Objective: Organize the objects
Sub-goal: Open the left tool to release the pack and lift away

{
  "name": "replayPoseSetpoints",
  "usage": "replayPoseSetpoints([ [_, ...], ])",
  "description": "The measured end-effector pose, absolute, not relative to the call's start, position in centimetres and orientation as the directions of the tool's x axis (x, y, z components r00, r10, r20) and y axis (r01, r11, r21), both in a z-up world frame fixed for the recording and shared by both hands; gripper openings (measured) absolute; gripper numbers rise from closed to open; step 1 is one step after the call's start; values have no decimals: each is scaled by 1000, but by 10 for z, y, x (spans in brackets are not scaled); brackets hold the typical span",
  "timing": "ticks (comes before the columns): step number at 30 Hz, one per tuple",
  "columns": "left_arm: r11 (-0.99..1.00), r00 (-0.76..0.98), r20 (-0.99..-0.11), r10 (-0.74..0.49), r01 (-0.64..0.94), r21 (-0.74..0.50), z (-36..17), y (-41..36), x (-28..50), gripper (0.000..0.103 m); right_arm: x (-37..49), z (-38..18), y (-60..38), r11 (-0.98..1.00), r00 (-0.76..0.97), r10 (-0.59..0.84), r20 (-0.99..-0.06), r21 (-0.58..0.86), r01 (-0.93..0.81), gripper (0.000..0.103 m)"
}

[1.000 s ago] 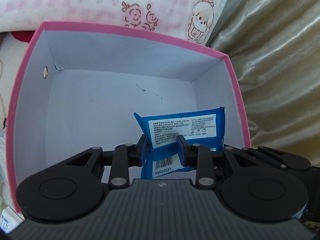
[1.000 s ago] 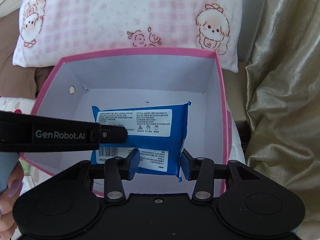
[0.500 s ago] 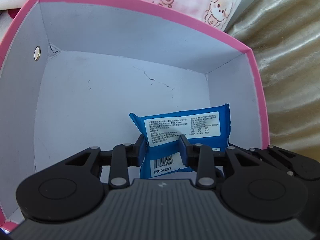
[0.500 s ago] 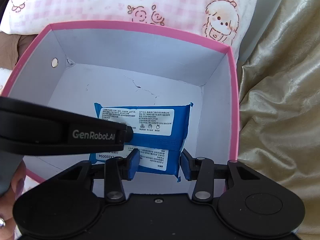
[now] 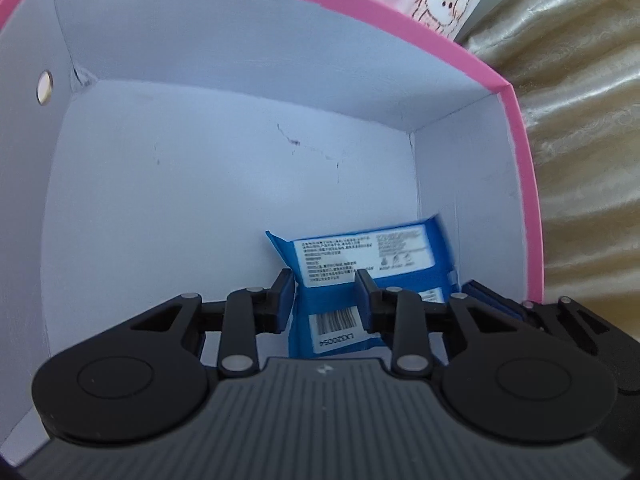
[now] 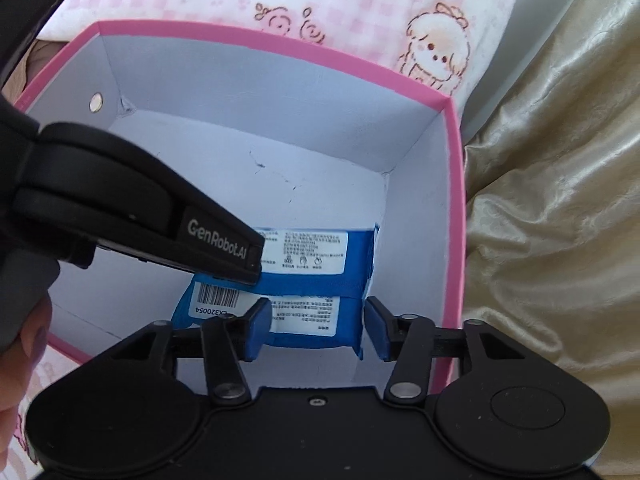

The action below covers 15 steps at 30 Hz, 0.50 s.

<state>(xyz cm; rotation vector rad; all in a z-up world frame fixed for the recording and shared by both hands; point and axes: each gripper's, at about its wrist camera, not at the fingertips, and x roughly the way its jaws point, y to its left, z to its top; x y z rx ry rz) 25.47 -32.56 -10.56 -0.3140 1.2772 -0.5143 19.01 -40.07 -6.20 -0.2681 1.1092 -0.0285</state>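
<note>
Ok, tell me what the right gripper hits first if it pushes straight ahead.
Most likely the blue wipes pack: it already sits between the right gripper's open jaws, inside the pink box. Depth is uncertain.

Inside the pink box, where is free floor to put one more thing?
The box floor is bare from the left wall to the blue packet, and behind the packet up to the far wall. The near right corner is crowded: packet, left gripper, right gripper.

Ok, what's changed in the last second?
The right gripper has just been opening and no longer presses the blue pack between its fingers. The left gripper has also been opening slightly, still pinching the pack, and sank deeper into the pink box. The box stayed put.
</note>
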Motion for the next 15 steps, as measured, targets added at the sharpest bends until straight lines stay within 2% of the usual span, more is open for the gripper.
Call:
replayPoseSetpoints([
  [2,846,230,-817,-529,223,-485,-97,-325,252,38,188,-56,-405,977,446,-114,-888,-181,-110,61],
  [15,837,257,-824,-505,379,-395,-8,-295,210,38,140,6,-414,992,514,48,-856,-18,-123,61],
])
